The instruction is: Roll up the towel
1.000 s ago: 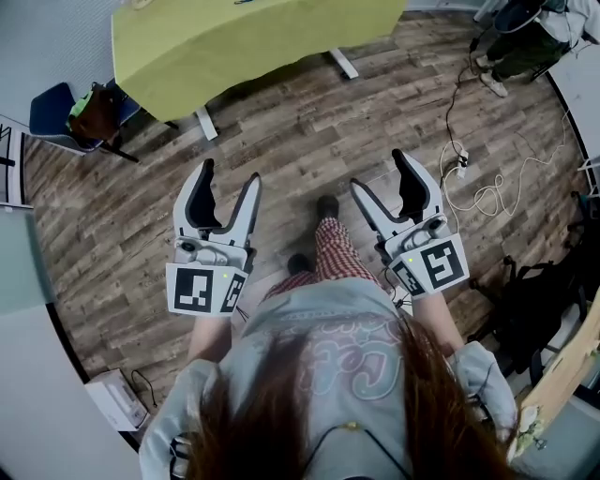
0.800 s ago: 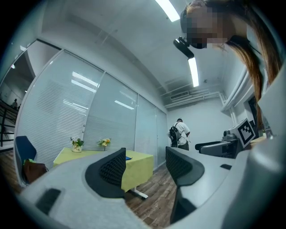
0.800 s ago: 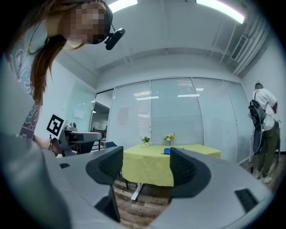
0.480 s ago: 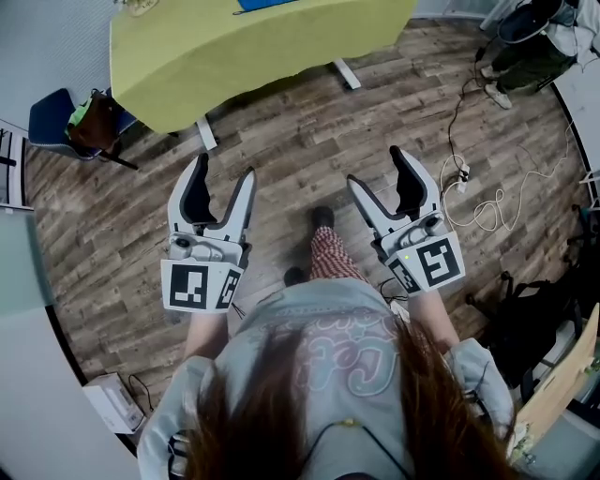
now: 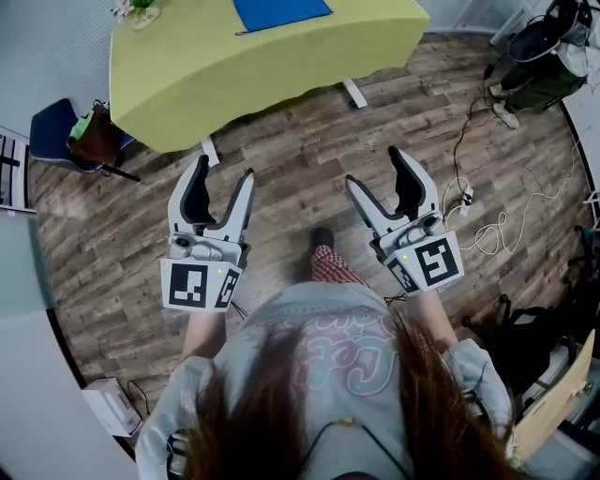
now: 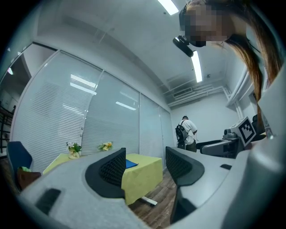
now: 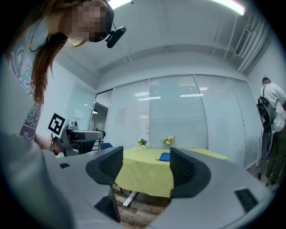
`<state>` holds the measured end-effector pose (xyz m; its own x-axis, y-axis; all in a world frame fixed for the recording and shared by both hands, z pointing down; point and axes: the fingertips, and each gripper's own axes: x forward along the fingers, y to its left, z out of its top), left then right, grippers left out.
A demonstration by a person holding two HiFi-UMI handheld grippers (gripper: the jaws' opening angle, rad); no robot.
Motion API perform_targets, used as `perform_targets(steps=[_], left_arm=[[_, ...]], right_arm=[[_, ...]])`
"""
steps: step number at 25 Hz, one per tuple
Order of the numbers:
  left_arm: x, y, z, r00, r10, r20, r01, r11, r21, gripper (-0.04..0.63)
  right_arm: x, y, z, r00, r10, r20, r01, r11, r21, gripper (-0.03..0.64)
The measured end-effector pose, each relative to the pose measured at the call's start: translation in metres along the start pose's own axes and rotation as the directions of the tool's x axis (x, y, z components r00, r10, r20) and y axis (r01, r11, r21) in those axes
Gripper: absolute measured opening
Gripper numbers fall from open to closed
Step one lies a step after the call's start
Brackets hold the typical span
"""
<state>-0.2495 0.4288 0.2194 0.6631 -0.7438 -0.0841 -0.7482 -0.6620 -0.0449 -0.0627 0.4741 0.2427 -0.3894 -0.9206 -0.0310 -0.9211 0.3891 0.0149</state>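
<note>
A blue towel point(image 5: 281, 11) lies flat on the far part of a table with a yellow-green cloth point(image 5: 234, 66), at the top of the head view. It shows small between the jaws in the left gripper view point(image 6: 131, 163) and the right gripper view point(image 7: 164, 156). My left gripper point(image 5: 223, 173) and right gripper point(image 5: 377, 169) are held out over the wooden floor, well short of the table. Both are open with nothing between their jaws. In the gripper views the left gripper point(image 6: 145, 163) and the right gripper point(image 7: 145, 163) point at the table.
A blue chair with a bag point(image 5: 70, 117) stands left of the table. Cables point(image 5: 487, 202) trail over the floor at the right. A person point(image 5: 534, 37) stands at the far right. Flower pots point(image 7: 142, 143) sit on the table's far edge. A box point(image 5: 108, 403) lies at lower left.
The table has come further into the head view and the blue towel now shows on it. Both grippers stay open and keep their spacing.
</note>
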Motion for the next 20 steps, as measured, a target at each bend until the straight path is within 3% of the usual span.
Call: perform_targets(steps=[7, 20], left_arm=[[0.053, 0.013, 0.0, 1.0, 0.026, 0.0, -0.026, 1.0, 0.007, 0.252], [0.134, 0.016, -0.003, 0.996, 0.086, 0.024, -0.087, 0.996, 0.015, 0.252]], right_arm=[[0.034, -0.049, 0.003, 1.0, 0.004, 0.024, -0.004, 1.0, 0.017, 0.313], [0.079, -0.118, 0.005, 0.994, 0.103, 0.027, -0.102, 0.995, -0.018, 0.313]])
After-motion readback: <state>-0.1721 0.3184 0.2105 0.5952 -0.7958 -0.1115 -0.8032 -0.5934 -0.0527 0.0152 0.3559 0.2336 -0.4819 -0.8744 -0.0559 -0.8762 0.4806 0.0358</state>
